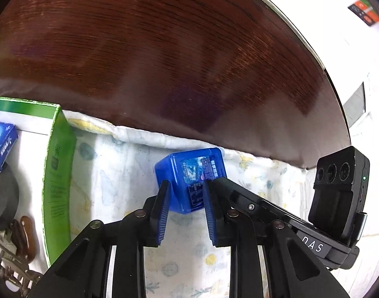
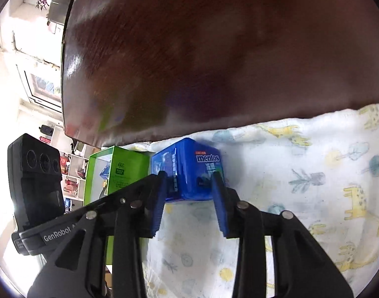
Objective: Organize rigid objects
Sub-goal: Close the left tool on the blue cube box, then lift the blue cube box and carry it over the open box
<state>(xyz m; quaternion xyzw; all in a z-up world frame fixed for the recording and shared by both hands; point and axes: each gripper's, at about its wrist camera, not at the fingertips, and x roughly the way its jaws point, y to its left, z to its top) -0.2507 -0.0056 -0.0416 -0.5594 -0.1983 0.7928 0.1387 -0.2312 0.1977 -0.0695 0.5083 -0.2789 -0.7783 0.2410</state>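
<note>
- Green carton (image 1: 57,164), open-topped, at far left on the cloth (image 1: 115,173); inside: small blue packet (image 1: 2,144), black tape roll (image 1: 3,198), brown clip (image 1: 25,238). Probable destination.
- Left tool (image 1: 187,183): narrow gap, pads on either side of the near lower part of the mints box. Cannot tell whether pressing or merely flanking.
- Mints box (image 1: 189,171), blue translucent plastic, "mentos" print. Location: far edge of the cloth, right beside the bare wood of the worktop (image 1: 164,49), just right of the green carton.
- Handling, judged: light, stiff, thin-walled; glossy sides likely slippery under a loose pinch; contents possibly loose and shifting. Not fragile.
- Best hold, judged: two flat opposite sides, low and square-on, away from the rounded corners.
- Orientation: standing on its base, print reading upright toward the right wrist view, one vertical corner toward the left wrist view. Nearly cubic, so no marked long axis.
- Right tool (image 2: 189,175): wider gap, pads bracketing the same box from the printed side. Contact uncertain.
</note>
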